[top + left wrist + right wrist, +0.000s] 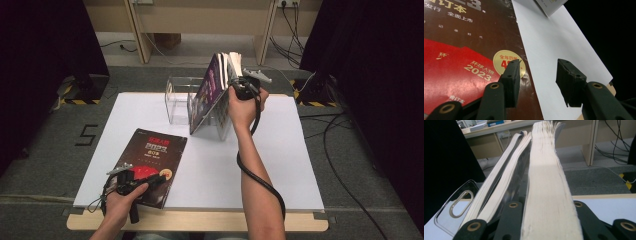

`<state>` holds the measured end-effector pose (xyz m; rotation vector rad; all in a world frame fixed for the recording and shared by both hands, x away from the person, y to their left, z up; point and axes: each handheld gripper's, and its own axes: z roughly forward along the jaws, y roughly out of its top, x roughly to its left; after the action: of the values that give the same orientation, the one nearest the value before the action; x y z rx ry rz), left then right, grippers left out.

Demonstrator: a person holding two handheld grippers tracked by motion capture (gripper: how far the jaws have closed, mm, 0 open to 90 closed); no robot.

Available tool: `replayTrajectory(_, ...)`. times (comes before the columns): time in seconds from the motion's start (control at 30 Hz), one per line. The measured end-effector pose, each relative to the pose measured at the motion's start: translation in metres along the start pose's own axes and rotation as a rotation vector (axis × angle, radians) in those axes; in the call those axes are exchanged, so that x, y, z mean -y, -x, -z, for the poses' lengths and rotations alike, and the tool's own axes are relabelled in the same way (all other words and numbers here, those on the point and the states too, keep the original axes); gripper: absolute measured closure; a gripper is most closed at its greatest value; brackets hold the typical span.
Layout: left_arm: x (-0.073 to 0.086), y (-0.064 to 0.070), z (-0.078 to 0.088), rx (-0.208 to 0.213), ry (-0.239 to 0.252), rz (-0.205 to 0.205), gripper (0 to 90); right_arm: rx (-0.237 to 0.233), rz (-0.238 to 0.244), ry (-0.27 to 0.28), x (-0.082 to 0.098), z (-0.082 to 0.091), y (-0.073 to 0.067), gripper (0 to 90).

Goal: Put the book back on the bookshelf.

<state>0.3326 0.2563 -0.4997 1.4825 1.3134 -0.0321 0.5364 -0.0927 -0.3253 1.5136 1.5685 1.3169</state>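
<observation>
Magazines (212,90) are propped tilted in a clear acrylic holder (177,100); one thick magazine (549,195) is clamped between the jaws of the right gripper (239,86). A dark red magazine (150,162) lies flat on the table (280,165), partly beneath the left gripper (537,80), whose jaws are held apart and empty.

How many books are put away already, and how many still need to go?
Two thin books already lean in the clear rack. The right gripper is closed on a thick book, standing it there. The dark book lies flat on the table, left gripper open over its edge.
</observation>
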Motion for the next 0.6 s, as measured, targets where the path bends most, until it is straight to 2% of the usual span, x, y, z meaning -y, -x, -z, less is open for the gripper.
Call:
replayTrajectory(0.07,-0.001,0.000,0.001,-0.002,0.001,-0.003,53.6,0.006,0.013,0.016,0.001,-0.004,-0.002,74.5)
replayTrajectory(0.23,-0.001,-0.002,0.001,-0.004,0.002,0.000,53.6,0.020,0.006,0.047,0.002,-0.009,-0.003,74.4)
replayTrajectory(0.6,0.000,0.000,0.001,-0.002,0.001,-0.009,53.6,0.033,0.022,0.081,0.005,-0.014,-0.002,73.9)
